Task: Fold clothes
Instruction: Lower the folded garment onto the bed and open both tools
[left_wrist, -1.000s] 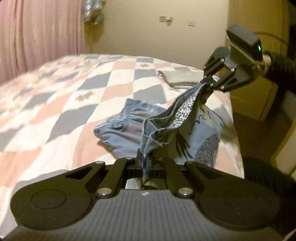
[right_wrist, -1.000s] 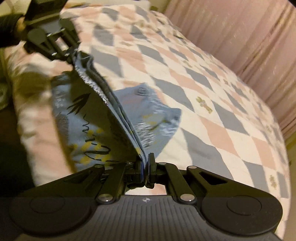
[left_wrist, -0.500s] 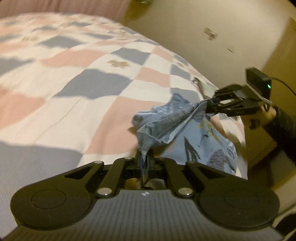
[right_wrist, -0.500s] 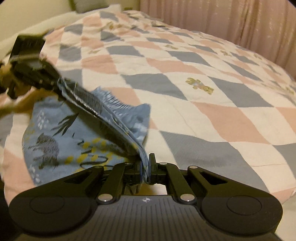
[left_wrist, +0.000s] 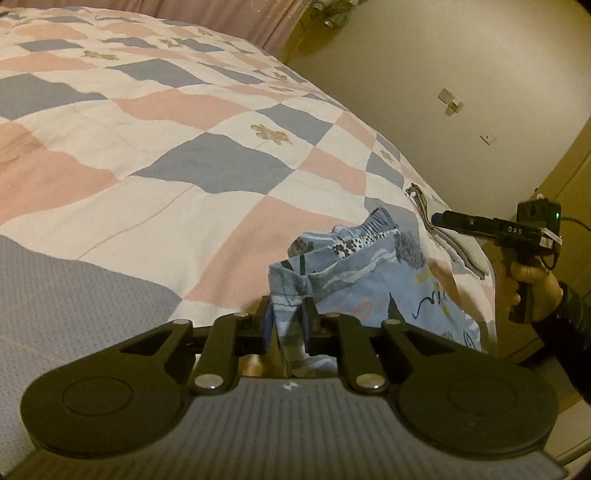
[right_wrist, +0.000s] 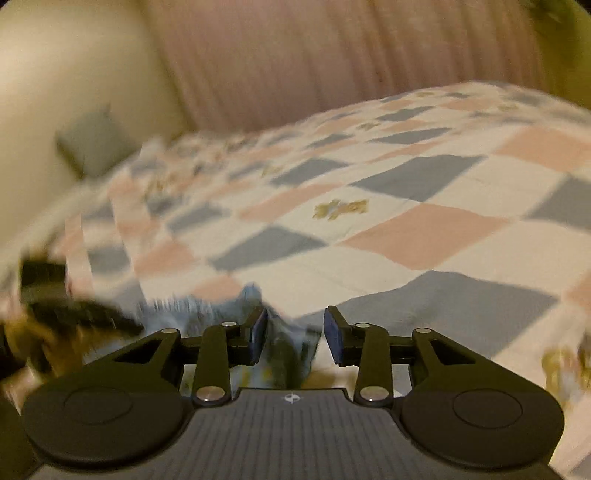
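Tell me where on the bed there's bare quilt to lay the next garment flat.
Free: the wide checked quilt stretching from the blue printed garment back toward the pink curtain. Crowded: the bed's near corner, where that garment lies bunched between the open left gripper and the right gripper, with a grey folded cloth at the edge beside it.

left gripper (left_wrist: 287, 325): jaws parting, letting go of blue garment (left_wrist: 373, 280) | right gripper (right_wrist: 295, 336): opening too, pulling away right | garment: dropping from taut span into folded heap on quilt (left_wrist: 184, 177)
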